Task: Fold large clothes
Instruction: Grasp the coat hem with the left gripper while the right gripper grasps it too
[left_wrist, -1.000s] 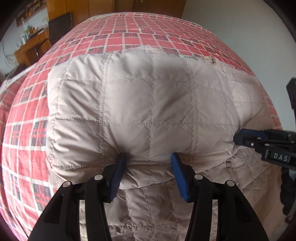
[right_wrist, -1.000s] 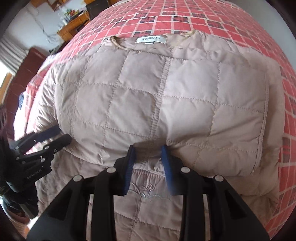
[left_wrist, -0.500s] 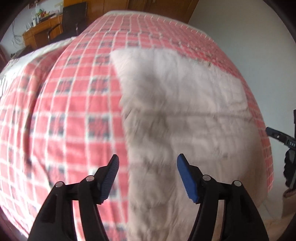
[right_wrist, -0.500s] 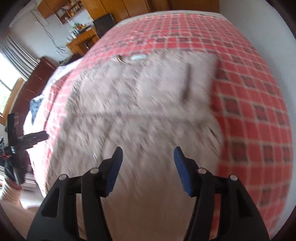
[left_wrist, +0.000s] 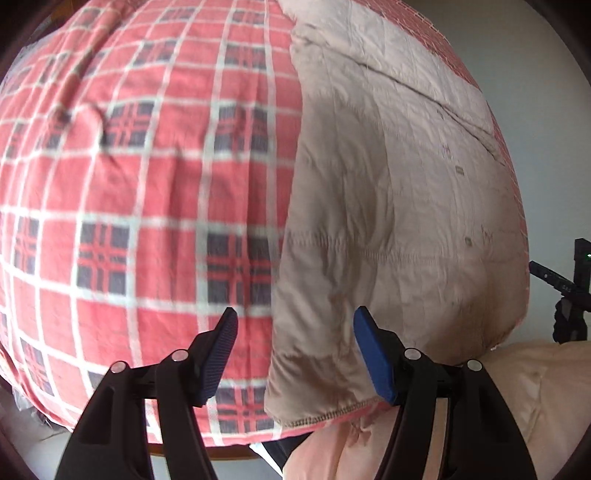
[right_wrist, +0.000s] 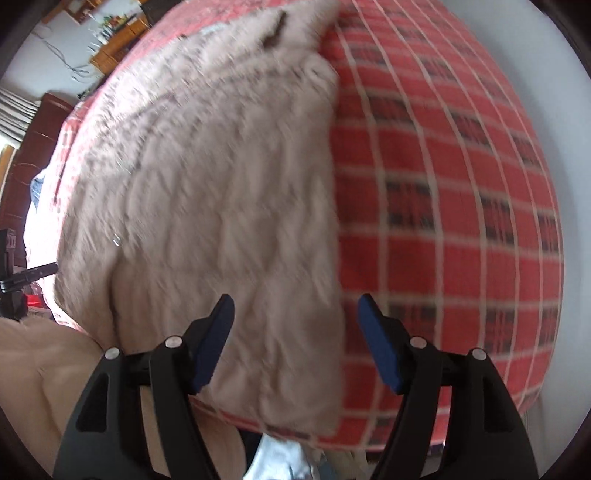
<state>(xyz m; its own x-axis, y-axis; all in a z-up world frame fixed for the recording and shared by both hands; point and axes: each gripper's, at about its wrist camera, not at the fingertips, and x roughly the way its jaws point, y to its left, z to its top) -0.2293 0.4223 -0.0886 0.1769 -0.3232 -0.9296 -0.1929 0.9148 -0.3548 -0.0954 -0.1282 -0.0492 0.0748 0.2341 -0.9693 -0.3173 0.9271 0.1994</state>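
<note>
The jacket (left_wrist: 388, 206), beige and quilted, lies folded on the bed (left_wrist: 140, 177), which is covered by a red plaid blanket with white lines and dark squares; in the left wrist view the jacket fills the right half of the frame, its left edge running from the top down to a stitched hem (left_wrist: 325, 415) at the bed's near edge; the blanket lies bare to its left. The left gripper (left_wrist: 295, 349) hangs above that near edge with its blue-padded fingers (left_wrist: 373, 354) wide apart and nothing between them; the left finger sits over the blanket, the right one over the jacket; whether either touches the cloth cannot be told. At the far right of this view a dark part of the other gripper shows beside the jacket.

The right wrist view is blurred; there the jacket (right_wrist: 221, 192) takes the left and centre, with the blanket (right_wrist: 443, 184) bare to the right. The right gripper (right_wrist: 295, 339) is likewise spread, empty, its fingers (right_wrist: 214, 339) straddling the jacket's right edge near the bed's front. Pale peach cloth (right_wrist: 44, 369) shows at the lower left, below the bed edge; wooden furniture (right_wrist: 110, 48) stands far off at the top left.
</note>
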